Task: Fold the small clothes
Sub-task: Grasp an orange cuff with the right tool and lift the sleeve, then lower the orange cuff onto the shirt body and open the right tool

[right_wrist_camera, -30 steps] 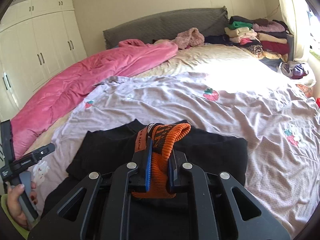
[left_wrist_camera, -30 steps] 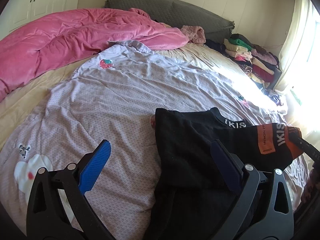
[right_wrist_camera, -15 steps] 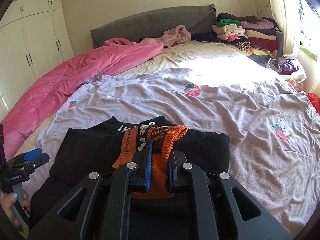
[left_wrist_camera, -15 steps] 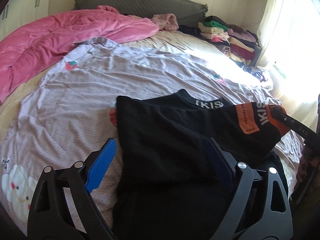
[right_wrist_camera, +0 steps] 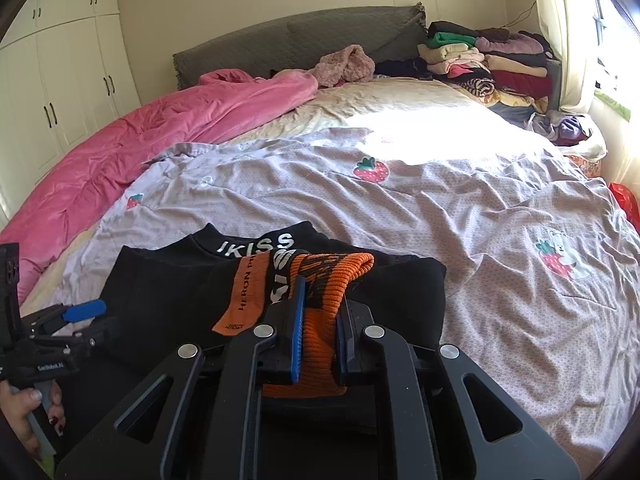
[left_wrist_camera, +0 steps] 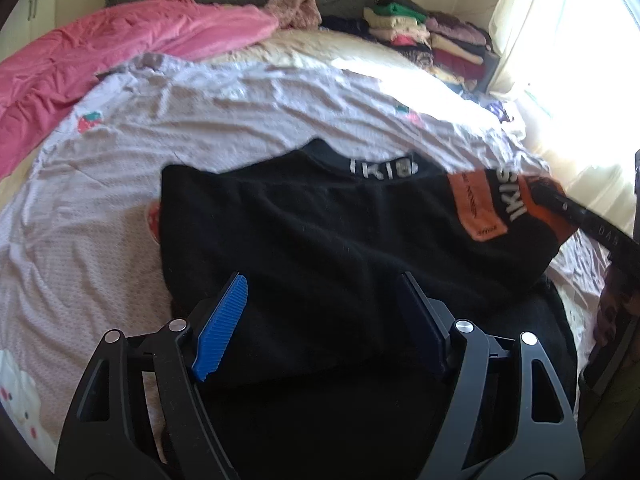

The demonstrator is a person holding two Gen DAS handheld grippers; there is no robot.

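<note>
The right gripper (right_wrist_camera: 318,332) is clamped tight on the orange ribbed cuff (right_wrist_camera: 332,280) of a black sweatshirt (left_wrist_camera: 320,232), the knit bunched up between its blue pads and the sleeve drawn in across the garment's body. The left gripper (left_wrist_camera: 320,320) hovers over the near left part of the same sweatshirt with its jaws closing, still well apart; black fabric lies under and between them, but the pads press on nothing yet. In the right wrist view this gripper sits low at the left edge, held in a hand (right_wrist_camera: 36,412), just beside the sweatshirt's left side. So the garment lies straight ahead of both grippers, its long axis running from the near edge of the bed away to the collar with white lettering (right_wrist_camera: 256,244) at the far end; the left gripper is the nearer one to the free left edge, which seems the next place to take hold. The sweatshirt looks thick, soft and matte, partly folded, with an orange printed patch (left_wrist_camera: 476,208) on the sleeve. It rests on a wrinkled lilac bedsheet with strawberry prints (right_wrist_camera: 440,208), near its front edge.
</note>
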